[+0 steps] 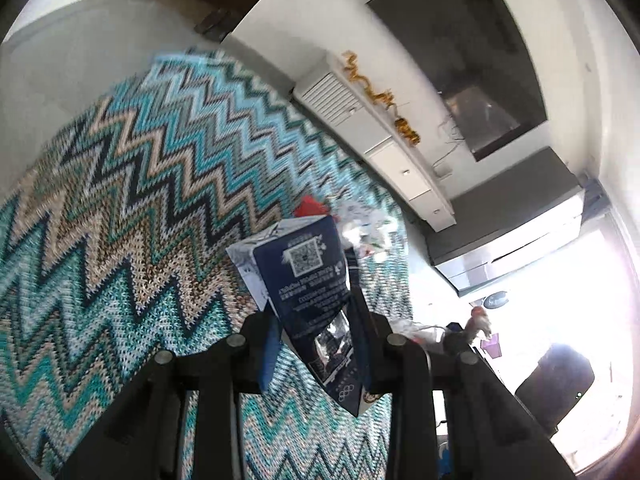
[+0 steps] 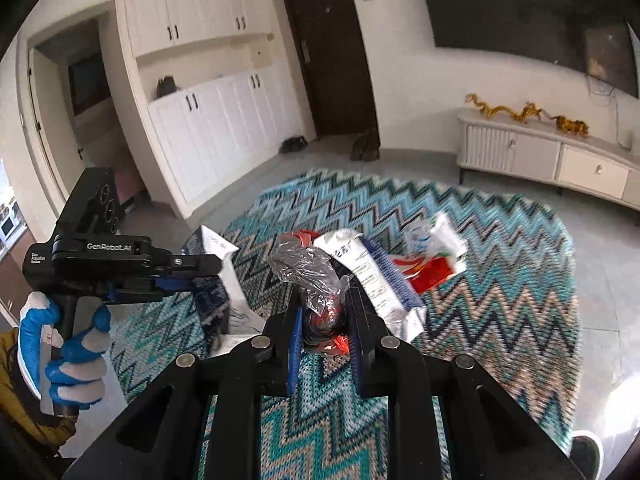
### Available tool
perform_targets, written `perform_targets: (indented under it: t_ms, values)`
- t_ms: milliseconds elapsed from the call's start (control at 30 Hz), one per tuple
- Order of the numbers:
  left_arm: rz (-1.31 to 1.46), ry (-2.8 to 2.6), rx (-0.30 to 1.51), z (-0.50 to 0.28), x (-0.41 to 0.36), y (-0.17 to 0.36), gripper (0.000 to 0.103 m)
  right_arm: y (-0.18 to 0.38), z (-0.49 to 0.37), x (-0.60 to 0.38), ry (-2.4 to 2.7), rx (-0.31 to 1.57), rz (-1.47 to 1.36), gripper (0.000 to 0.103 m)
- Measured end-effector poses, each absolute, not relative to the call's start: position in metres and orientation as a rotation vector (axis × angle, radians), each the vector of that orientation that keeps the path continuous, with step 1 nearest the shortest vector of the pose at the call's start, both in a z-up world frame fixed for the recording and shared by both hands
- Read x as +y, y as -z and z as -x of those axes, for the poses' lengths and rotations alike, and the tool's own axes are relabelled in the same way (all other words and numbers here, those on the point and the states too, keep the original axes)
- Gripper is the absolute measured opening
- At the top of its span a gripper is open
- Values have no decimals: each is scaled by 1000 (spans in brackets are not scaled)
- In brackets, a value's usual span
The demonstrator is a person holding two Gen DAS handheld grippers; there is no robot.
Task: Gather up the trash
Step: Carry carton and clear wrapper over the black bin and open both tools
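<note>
My left gripper [image 1: 316, 320] is shut on a dark blue and white carton [image 1: 308, 276] with a QR code, held above the zigzag rug [image 1: 140, 184]. The left gripper [image 2: 200, 276] and its carton [image 2: 224, 280] also show in the right wrist view at left. My right gripper [image 2: 324, 312] is shut on a crumpled clear plastic wrapper [image 2: 308, 272] with red inside. More trash lies on the rug [image 2: 500, 300] beyond it: a white and blue package [image 2: 376, 280], a red and white wrapper [image 2: 432, 268] and a white crumpled bag [image 2: 436, 236].
A white low cabinet [image 2: 552, 156] with gold dragon figures [image 2: 508, 112] stands at the right wall. White cupboards [image 2: 216, 128] and a dark door [image 2: 324, 52] stand at the back. Shoes [image 2: 294, 144] lie by the door. Grey tiled floor surrounds the rug.
</note>
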State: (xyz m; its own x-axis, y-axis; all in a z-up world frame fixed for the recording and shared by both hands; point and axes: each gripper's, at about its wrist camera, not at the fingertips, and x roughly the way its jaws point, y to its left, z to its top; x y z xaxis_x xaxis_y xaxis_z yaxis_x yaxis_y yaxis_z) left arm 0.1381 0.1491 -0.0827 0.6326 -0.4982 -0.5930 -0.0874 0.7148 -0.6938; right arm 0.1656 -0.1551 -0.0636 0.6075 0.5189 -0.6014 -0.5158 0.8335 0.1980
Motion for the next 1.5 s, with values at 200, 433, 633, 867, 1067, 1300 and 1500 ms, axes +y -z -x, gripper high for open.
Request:
perform_targets:
  t_ms: [200,433,633,867,1067,1300,1500]
  values:
    - [671,337,801,-116,123,32,29,33,-130,-201,-514,615,-40,19]
    - [554,460,804,-119,42,-5,29,8,-84,-288,-349,519,-99,20]
    - [420,594,873,-135,-67,-8,29,25,-55,-383,-159,512,-185,20]
    - [240,724,1005,-162,-210,31,30,90,-46,-473,23,625,-318,20]
    - [107,779,1129,-184,-316,90,30,157,-54,-524,121,750,-417,20]
    - [48,798,1213,-203,-386,152,31,207,-68,-560,185,839,-487,24]
    - [23,828,1254,-211,-415,187,53,227,-73,-575,223,874,-493,46]
